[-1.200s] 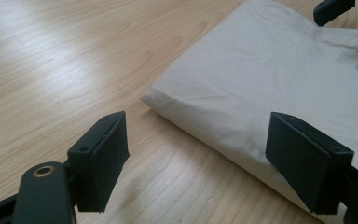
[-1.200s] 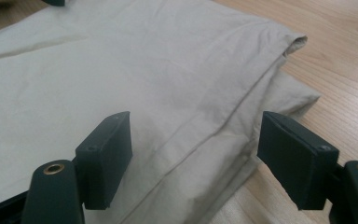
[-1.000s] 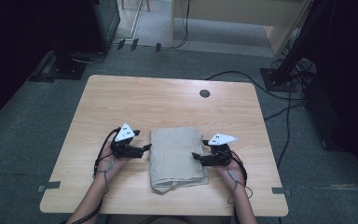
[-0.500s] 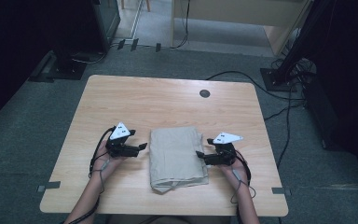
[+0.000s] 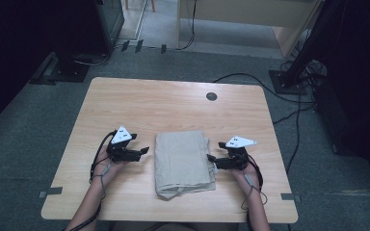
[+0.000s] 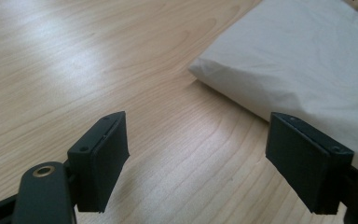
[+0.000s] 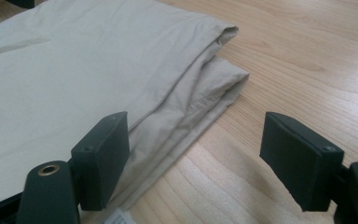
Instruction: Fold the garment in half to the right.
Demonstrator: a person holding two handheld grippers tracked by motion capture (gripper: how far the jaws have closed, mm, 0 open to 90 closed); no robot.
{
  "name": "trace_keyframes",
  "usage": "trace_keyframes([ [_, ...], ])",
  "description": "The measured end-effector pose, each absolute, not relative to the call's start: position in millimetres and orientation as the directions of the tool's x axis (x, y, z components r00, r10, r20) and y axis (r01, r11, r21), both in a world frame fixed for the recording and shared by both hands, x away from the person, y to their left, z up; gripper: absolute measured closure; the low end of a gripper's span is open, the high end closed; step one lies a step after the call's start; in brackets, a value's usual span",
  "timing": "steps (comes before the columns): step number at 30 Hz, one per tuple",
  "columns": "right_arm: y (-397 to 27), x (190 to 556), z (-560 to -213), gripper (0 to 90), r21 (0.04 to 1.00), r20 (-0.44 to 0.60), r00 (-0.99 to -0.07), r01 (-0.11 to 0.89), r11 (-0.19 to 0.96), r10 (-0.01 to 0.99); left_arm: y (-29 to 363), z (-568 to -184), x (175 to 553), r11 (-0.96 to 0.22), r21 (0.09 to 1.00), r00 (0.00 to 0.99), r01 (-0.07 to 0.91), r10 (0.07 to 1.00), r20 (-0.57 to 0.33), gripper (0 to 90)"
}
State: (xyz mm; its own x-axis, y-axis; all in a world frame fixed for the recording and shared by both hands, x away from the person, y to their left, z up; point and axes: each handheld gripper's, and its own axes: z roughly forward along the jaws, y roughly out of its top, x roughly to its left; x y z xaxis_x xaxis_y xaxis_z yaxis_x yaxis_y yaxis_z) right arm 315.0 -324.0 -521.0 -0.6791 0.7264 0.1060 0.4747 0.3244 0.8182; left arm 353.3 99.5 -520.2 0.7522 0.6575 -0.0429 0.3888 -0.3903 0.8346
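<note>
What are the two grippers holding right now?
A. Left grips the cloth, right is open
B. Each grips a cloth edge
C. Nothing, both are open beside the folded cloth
C: the left gripper and right gripper both stand wide open around bare table, flanking the folded cloth.

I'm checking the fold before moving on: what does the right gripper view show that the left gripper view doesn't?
Right gripper view: the stacked layered edges of the folded beige cloth and a small white tag at its near edge. Left gripper view: a smooth, rounded corner of the cloth, no layers showing. Both share the light wooden table and open black jaws holding nothing.
</note>
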Motion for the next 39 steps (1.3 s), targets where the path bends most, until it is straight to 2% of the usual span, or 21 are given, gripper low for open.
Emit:
trace_keyframes([
  [9, -334.6, 315.6, -522.6, 23.4, 0.828, 0.118, -0.648, 0.483, 0.286, 0.752, 102.2, -520.5, 355.0, -0.393, 0.831, 0.746, 0.395, 0.665, -0.040, 21.3],
  [19, -339.9, 316.1, -523.1, 23.4, 0.817, 0.081, -0.630, 0.486, 0.310, 0.773, 106.4, -520.5, 356.1, -0.382, 0.831, 0.735, 0.405, 0.676, -0.047, 21.3],
  [39, -351.2, 317.5, -523.5, 23.3, 0.805, 0.075, -0.601, 0.508, 0.307, 0.796, 116.5, -520.6, 359.0, -0.369, 0.828, 0.719, 0.423, 0.692, -0.059, 21.3],
])
